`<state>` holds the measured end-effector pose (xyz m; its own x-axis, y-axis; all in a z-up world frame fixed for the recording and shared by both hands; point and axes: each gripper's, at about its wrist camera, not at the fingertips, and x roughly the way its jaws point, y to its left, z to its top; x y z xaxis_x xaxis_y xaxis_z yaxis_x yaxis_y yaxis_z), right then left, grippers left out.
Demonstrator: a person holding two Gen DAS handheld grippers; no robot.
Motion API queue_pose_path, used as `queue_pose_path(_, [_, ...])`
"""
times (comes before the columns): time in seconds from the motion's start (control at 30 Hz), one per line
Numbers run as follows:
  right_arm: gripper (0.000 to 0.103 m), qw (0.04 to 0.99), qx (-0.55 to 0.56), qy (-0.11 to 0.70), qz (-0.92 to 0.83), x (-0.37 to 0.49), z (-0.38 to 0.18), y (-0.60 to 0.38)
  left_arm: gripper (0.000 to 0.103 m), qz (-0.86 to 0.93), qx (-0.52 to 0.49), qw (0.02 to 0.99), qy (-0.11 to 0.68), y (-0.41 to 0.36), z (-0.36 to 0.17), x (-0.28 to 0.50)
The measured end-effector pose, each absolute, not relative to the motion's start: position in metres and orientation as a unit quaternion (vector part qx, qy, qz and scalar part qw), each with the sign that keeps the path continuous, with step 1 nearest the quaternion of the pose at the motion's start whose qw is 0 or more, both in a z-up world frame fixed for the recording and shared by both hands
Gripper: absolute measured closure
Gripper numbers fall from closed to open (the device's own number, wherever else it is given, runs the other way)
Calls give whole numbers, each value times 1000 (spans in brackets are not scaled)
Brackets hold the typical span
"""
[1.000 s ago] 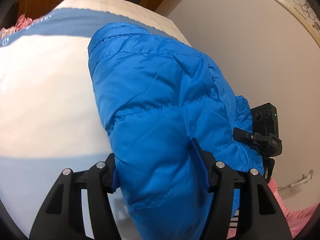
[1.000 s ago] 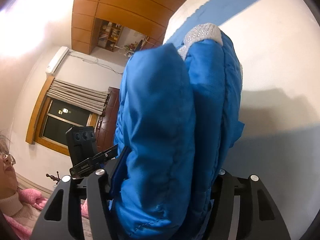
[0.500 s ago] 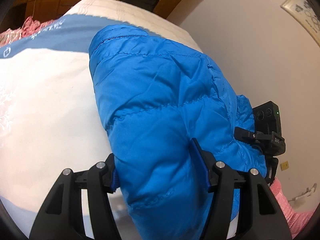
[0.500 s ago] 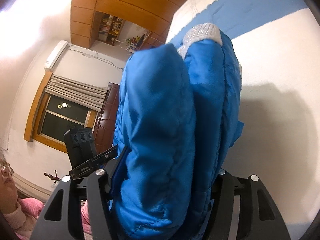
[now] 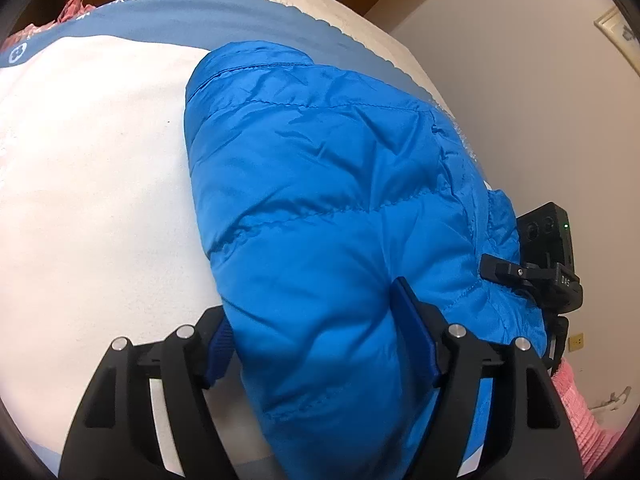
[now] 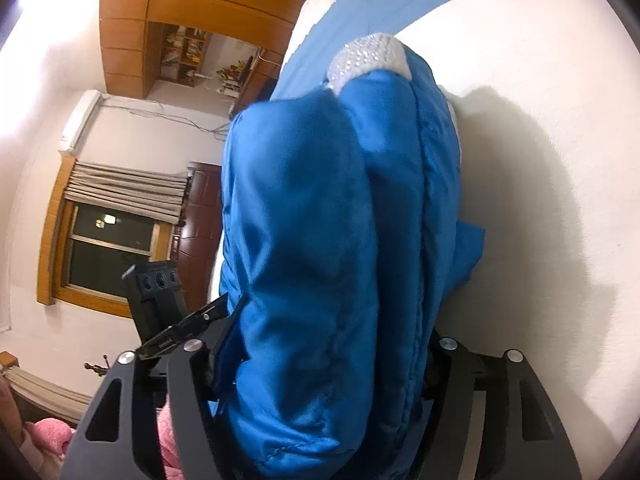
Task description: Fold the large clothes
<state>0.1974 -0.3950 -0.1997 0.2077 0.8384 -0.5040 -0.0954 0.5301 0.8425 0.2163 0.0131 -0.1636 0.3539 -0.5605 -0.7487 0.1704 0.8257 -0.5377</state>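
Jaws of both left gripper [image 5: 320,344] and right gripper [image 6: 320,344] stand wide, clamping the bulky blue jacket [image 5: 332,216].

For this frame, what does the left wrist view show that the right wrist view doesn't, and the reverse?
Only the left wrist view: the jacket's broad quilted face, a wall socket, and the right gripper beyond the jacket.

Only the right wrist view: a window, an air conditioner, wooden cabinets, the jacket's white sparkly trim, and the left gripper.

Both: the blue puffer jacket clamped between fingers, over the white and blue bed.
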Motion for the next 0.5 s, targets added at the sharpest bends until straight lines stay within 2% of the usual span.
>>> queue_pose_path(0.13, [28,711,312,544,318,191,-179,-397,32,-205,-182,807,524,17,-155,229])
queue_pose_path(0.5, [27,760,236,532,290,111,-116,-415,31,-161,-138,836,507,17,-121,153])
